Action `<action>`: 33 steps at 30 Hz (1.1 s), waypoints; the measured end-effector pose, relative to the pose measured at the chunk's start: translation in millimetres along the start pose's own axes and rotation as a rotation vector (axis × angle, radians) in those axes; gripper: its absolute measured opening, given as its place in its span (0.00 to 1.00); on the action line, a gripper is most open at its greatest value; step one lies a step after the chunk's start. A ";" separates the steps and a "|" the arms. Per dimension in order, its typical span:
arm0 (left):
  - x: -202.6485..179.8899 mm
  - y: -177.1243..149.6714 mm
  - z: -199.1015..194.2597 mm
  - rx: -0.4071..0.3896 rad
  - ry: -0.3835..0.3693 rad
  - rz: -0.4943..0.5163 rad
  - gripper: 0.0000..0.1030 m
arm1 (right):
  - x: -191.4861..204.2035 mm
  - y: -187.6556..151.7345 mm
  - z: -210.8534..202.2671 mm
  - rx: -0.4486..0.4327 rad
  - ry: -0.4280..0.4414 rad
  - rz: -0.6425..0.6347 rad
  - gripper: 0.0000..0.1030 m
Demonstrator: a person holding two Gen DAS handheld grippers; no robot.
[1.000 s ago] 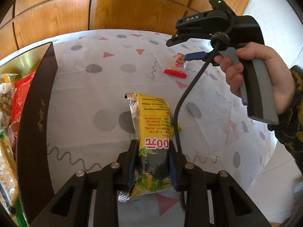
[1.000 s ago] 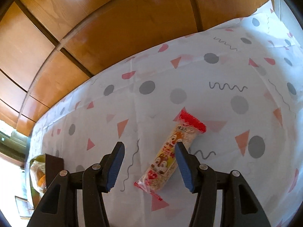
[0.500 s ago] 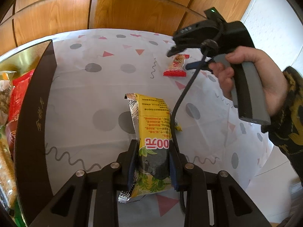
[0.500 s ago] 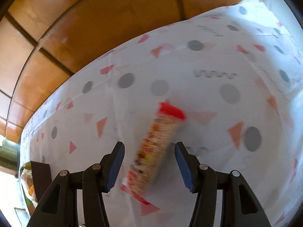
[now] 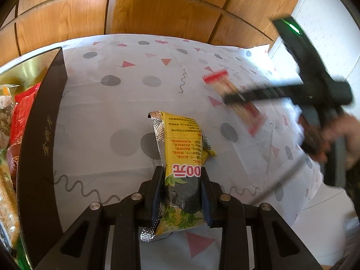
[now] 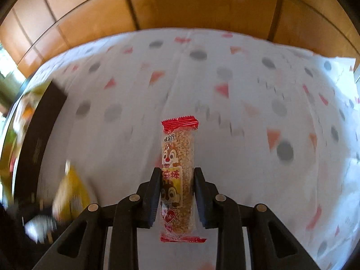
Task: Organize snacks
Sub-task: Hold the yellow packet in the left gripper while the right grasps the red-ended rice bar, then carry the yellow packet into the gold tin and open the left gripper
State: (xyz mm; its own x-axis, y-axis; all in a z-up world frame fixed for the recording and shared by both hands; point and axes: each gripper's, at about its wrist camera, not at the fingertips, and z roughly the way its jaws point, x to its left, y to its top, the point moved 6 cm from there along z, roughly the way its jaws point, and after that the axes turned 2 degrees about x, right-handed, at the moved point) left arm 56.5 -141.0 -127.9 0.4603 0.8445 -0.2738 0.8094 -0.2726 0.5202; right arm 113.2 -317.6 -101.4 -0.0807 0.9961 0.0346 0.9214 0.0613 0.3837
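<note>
my left tongs (image 5: pixel 181 193) are clenched on the yellow pack (image 5: pixel 182 157); its far end sticks out past the tips, above the cloth (image 5: pixel 101 112). left of these tongs is the dark box (image 5: pixel 42 135) with other snacks inside. my right tongs (image 6: pixel 177 191) have just been closing, and now both pads press the sides of the red bar (image 6: pixel 177 171), which stands straight between them with its red end pointing away from me, over the same cloth.
</note>
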 end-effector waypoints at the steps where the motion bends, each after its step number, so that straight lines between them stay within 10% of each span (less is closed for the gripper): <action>1: 0.1 0.5 0.2 0.002 -0.002 -0.001 0.31 | -3.2 -11.7 -0.5 0.010 -0.006 0.004 0.27; 19: -11.9 13.1 -0.7 0.021 0.067 0.063 0.21 | -11.3 -34.5 -10.2 -0.167 -0.016 0.073 0.28; 33: 12.1 39.6 -89.0 -0.158 0.113 -0.020 0.21 | -7.7 -34.8 -12.4 -0.214 -0.058 0.068 0.28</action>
State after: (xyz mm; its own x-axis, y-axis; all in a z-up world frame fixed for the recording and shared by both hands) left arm 61.7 -100.6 -38.6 0.3934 0.8980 -0.1970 0.7464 -0.1869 0.6387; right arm 77.1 -328.2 -103.5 0.0062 0.9998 0.0163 0.8217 -0.0144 0.5697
